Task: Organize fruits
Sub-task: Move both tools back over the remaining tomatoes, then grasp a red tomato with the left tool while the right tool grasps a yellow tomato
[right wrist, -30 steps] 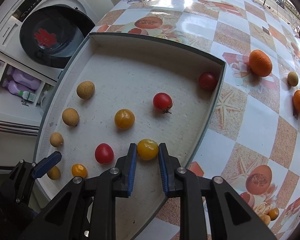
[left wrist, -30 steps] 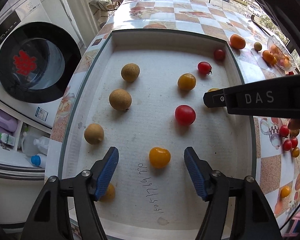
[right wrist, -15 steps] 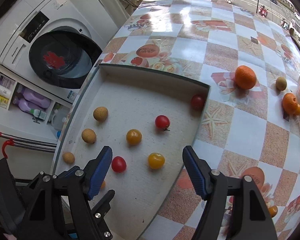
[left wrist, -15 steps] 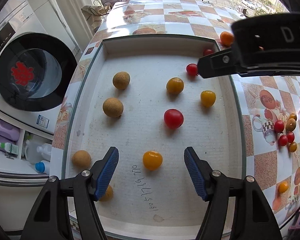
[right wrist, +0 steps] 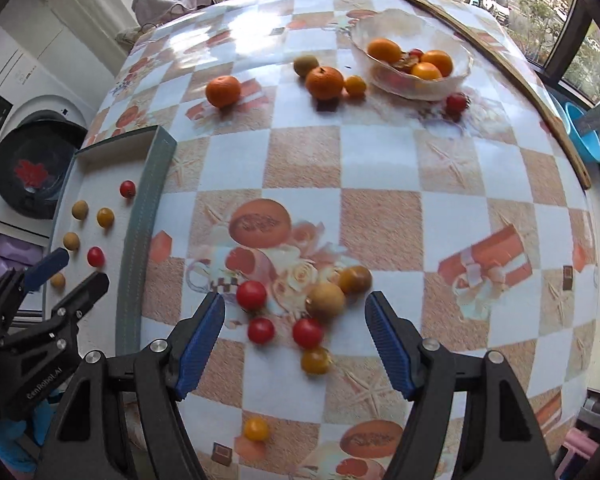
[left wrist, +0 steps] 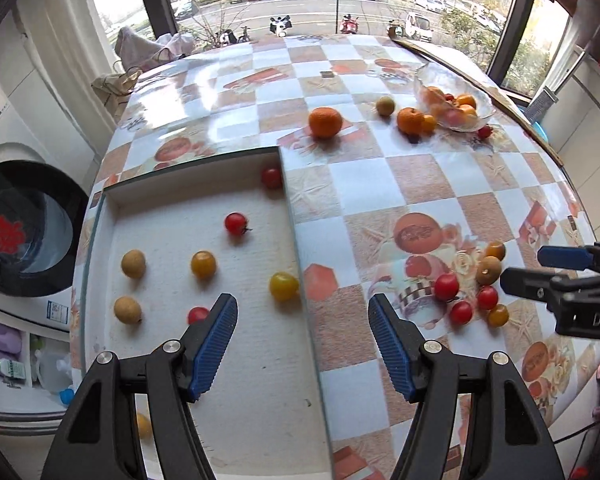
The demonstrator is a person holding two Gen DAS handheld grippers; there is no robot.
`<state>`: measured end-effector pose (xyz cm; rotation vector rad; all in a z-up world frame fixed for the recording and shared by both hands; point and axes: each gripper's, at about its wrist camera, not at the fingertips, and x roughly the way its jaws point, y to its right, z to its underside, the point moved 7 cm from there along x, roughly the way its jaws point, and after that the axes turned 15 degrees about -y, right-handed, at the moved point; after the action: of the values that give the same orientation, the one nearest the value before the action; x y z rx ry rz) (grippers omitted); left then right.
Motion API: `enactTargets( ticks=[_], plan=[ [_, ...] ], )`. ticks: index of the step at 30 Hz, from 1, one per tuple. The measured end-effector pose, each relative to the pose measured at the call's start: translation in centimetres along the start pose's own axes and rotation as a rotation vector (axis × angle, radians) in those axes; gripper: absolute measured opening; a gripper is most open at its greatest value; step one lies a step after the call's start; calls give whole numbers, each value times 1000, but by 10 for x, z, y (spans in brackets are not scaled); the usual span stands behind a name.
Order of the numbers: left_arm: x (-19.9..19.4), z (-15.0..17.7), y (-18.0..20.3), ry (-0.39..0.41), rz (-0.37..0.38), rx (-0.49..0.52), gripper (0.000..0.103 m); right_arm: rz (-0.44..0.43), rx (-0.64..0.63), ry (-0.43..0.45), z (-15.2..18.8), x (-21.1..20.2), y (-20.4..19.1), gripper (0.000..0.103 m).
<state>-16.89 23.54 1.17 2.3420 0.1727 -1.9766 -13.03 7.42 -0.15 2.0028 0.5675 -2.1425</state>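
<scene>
A shallow white tray (left wrist: 292,216) on the table's left holds red and yellow cherry tomatoes and brown longans, among them a yellow tomato (left wrist: 283,286) by its right wall. My left gripper (left wrist: 302,344) is open and empty above the tray's right edge. My right gripper (right wrist: 294,338) is open and empty over a loose cluster on the tablecloth: red tomatoes (right wrist: 251,294), a longan (right wrist: 325,300) and a yellow tomato (right wrist: 316,361). The cluster also shows in the left wrist view (left wrist: 446,286).
A glass bowl (right wrist: 452,76) with oranges stands at the far right. Two oranges (right wrist: 223,91) (right wrist: 324,82), a longan (right wrist: 305,65) and small tomatoes lie near it. A single yellow tomato (right wrist: 256,429) lies near the front. A washing machine (left wrist: 16,228) stands left of the table.
My right gripper let go of the yellow tomato in the tray, opened, and swung right to the loose cluster. My left gripper pulled back and turned right.
</scene>
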Motion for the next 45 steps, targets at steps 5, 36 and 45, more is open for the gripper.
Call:
enactTargets(
  ticks=[5, 36, 45],
  plan=[
    [16, -14, 42, -37, 67, 71, 69, 10, 50, -42, 33, 12, 25, 76],
    [67, -29, 103, -159, 122, 169, 23, -84, -49, -1, 35, 48, 4, 23],
    [52, -27, 76, -140, 166, 93, 23, -135, 5, -20, 36, 37, 15, 23]
  ],
)
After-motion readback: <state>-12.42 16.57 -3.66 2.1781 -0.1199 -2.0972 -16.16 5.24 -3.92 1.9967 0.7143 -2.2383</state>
